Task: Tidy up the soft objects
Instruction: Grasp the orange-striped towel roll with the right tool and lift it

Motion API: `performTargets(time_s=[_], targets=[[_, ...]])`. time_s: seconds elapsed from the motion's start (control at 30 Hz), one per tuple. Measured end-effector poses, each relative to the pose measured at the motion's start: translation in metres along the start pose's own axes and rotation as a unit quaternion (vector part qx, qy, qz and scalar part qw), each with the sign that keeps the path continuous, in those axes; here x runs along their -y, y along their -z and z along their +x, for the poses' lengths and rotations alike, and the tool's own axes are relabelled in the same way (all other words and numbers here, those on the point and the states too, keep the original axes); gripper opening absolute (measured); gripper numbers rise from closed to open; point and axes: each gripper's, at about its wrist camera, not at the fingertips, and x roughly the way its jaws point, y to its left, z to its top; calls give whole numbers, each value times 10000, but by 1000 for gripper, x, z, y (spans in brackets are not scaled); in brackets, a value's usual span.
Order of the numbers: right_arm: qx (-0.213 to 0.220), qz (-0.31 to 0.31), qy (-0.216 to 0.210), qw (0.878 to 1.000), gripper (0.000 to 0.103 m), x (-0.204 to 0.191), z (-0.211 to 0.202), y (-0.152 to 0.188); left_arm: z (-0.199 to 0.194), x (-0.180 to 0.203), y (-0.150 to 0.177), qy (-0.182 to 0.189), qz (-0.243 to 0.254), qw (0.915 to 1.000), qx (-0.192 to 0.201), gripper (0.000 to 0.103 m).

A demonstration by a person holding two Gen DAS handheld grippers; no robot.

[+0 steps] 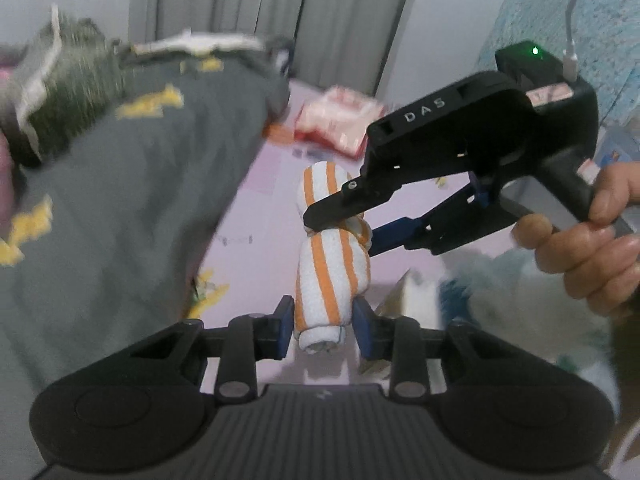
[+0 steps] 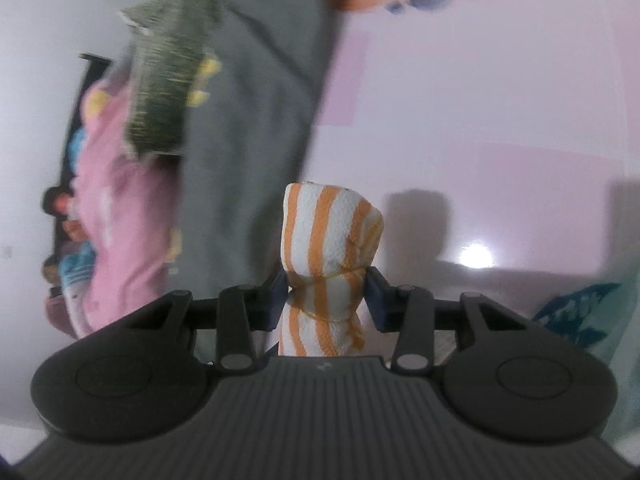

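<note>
A rolled white towel with orange stripes lies lengthwise on the pale pink surface. In the left wrist view my left gripper holds the roll's near end, its blue pads touching both sides. My right gripper comes in from the right, held by a hand, and pinches the roll at its middle. In the right wrist view the towel stands up between the right gripper, whose pads squeeze it into a narrow waist.
A grey garment with yellow print covers the left side, with a green knitted piece on it and a pink garment beyond. A red-and-white packet lies at the back. Something fluffy and teal sits at right. Grey curtains hang behind.
</note>
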Motion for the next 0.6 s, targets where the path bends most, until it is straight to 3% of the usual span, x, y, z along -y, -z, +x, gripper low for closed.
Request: performTargets(time_s=[0.13, 0.3, 0.43, 0.6], targets=[[331, -281, -353, 9984, 40, -20, -46, 17, -41, 25, -9, 166, 228, 9988, 398, 32], [920, -513, -528, 9930, 40, -20, -131, 57, -74, 79, -10, 834, 603, 9925, 654, 32], [1376, -381, -350, 9891, 40, 11, -199, 103, -81, 135, -2, 1506, 989, 9822, 536, 32], [1891, 1, 57, 9819, 40, 68, -274, 165, -76, 200, 21, 2332, 1465, 9612, 146, 33]])
